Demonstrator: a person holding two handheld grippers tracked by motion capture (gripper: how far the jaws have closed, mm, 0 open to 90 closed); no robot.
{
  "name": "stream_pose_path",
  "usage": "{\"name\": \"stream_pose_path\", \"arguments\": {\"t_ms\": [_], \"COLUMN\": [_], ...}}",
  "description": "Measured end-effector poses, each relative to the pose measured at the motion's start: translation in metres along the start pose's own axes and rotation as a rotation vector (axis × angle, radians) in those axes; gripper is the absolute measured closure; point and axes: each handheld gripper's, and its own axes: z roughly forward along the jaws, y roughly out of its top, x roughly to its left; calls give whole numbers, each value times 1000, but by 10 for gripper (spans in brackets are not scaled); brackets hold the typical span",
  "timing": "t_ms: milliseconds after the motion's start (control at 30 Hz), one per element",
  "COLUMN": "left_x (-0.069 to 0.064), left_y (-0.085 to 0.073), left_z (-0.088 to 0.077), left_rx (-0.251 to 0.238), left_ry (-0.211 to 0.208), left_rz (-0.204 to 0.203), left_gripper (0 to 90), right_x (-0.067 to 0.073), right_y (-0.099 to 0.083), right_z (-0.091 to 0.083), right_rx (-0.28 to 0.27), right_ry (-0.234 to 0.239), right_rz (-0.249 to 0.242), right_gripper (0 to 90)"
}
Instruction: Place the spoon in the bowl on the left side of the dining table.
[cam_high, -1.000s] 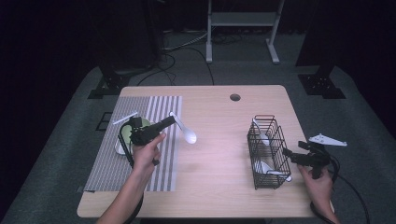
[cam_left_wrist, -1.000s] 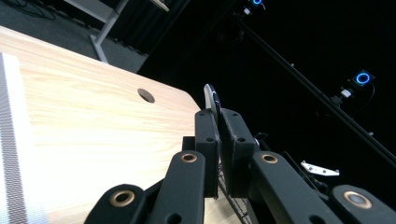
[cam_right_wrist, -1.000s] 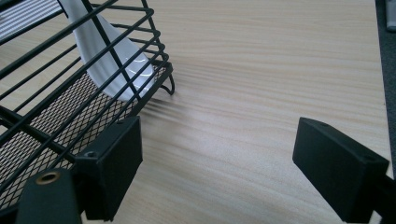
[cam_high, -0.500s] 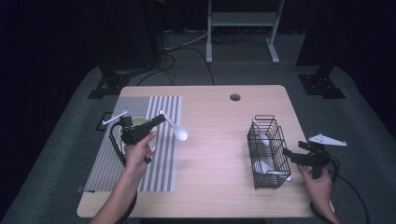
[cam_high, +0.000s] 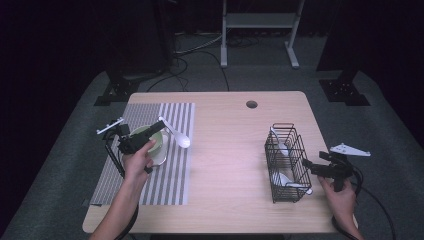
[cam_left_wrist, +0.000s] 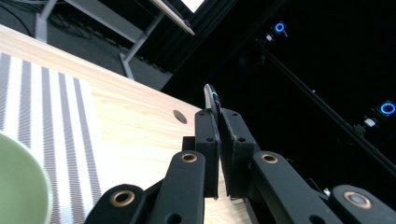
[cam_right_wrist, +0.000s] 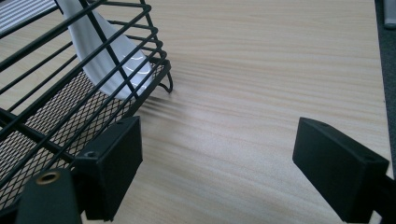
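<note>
White spoon (cam_high: 176, 135) handle hidden in clenched left gripper (cam_high: 159, 126), right gripper (cam_right_wrist: 217, 172) released, wire basket (cam_right_wrist: 60, 93) cropped.

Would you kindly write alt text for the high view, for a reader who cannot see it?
The left hand-held gripper holds a white spoon above a green bowl on a striped mat. At the wooden table's right, the open right hand-held gripper sits beside a black wire basket.
</note>
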Motion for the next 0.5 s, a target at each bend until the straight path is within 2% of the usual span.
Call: {"name": "stream_pose_path", "arguments": {"t_ms": [500], "left_x": [18], "left_y": [11], "left_z": [-19], "left_rx": [-44], "left_ry": [43], "left_rz": [-23], "left_gripper": [864], "right_x": [1], "right_y": [0], "right_z": [1], "right_rx": [3], "right_ry": [-4], "right_rz": [-4], "right_gripper": [148]}}
